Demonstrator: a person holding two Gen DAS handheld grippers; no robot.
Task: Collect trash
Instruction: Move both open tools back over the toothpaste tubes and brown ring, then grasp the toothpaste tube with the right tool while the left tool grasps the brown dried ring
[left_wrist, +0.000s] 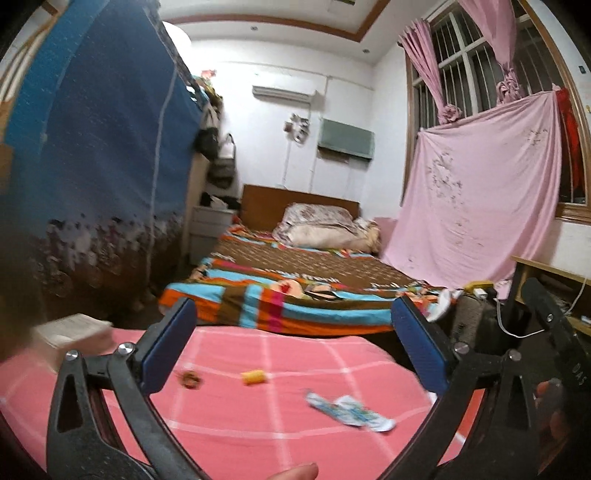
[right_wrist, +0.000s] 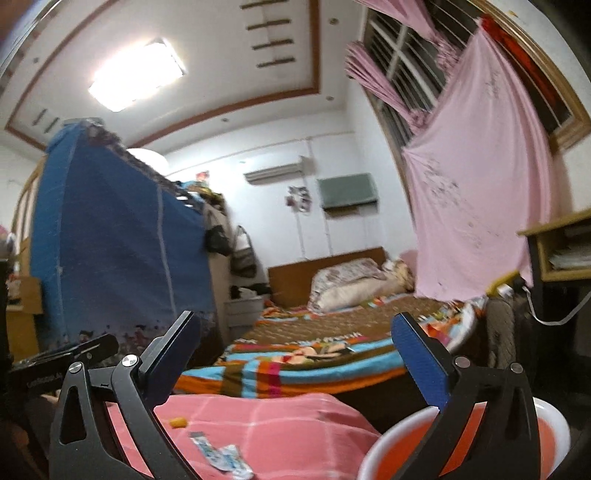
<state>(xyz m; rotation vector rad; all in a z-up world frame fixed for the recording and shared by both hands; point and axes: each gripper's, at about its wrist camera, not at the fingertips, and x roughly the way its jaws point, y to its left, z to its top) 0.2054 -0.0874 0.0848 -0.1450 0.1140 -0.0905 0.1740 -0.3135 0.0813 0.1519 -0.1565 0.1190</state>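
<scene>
On a pink checked cloth (left_wrist: 295, 369) lie three bits of trash: a crumpled blue-and-white wrapper (left_wrist: 349, 410), a small yellow piece (left_wrist: 253, 377) and a small brown round scrap (left_wrist: 190, 379). My left gripper (left_wrist: 293, 347) stands open above the cloth, nothing between its blue pads. In the right wrist view my right gripper (right_wrist: 295, 358) is open and points slightly upward into the room. The wrapper (right_wrist: 221, 458) and the yellow piece (right_wrist: 176, 422) lie low between its fingers. A white-rimmed orange basin (right_wrist: 406, 435) sits at lower right under the right finger.
A bed (left_wrist: 295, 280) with a striped colourful cover lies beyond the cloth. A blue fabric wardrobe (left_wrist: 103, 166) stands at left, a pink sheet (left_wrist: 480, 199) hangs at right by a wooden desk (left_wrist: 546, 273). A blurred white box (left_wrist: 74, 332) rests on the cloth's left edge.
</scene>
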